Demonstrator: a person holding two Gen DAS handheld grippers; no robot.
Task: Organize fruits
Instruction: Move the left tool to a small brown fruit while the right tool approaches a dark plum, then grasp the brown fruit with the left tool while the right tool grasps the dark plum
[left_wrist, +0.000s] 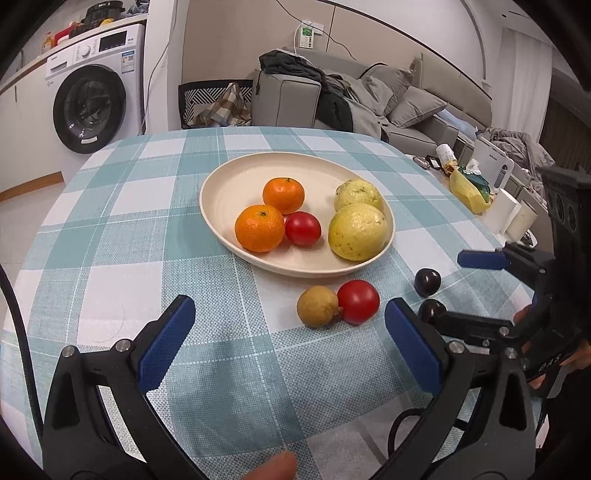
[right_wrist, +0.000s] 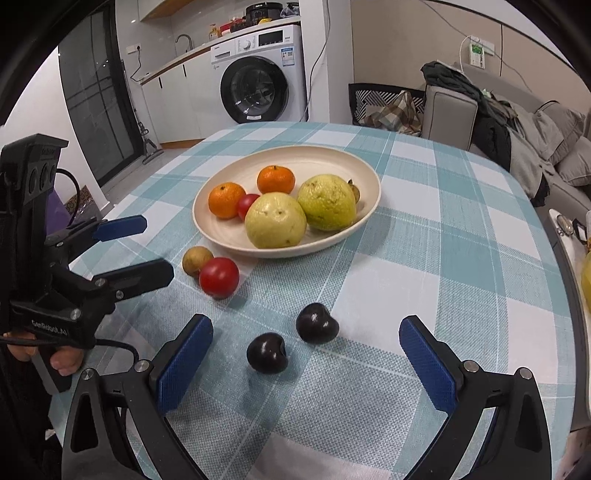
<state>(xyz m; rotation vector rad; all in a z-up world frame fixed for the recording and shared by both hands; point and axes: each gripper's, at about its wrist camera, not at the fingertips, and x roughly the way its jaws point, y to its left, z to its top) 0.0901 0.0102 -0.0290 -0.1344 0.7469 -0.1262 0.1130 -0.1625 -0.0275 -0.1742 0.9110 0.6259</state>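
A cream plate (left_wrist: 229, 184) (right_wrist: 332, 158) holds two oranges (left_wrist: 259, 228), a small red tomato (left_wrist: 302, 228) and two yellow-green guavas (left_wrist: 357, 232) (right_wrist: 275, 220). On the cloth in front of the plate lie a brown longan (left_wrist: 317, 306) (right_wrist: 197, 260) touching a red tomato (left_wrist: 358, 301) (right_wrist: 219, 277), and two dark plums (right_wrist: 266, 352) (right_wrist: 317, 323). My left gripper (left_wrist: 288, 338) (right_wrist: 144, 247) is open and empty, just short of the longan and tomato. My right gripper (right_wrist: 306, 354) (left_wrist: 454, 288) is open around the two plums, touching neither.
The round table has a teal and white checked cloth (left_wrist: 129, 229). Bottles, a yellow bag and white containers (left_wrist: 476, 184) stand off its far right edge. A washing machine (left_wrist: 92, 103), a chair and a sofa with clothes (left_wrist: 332, 92) lie beyond the table.
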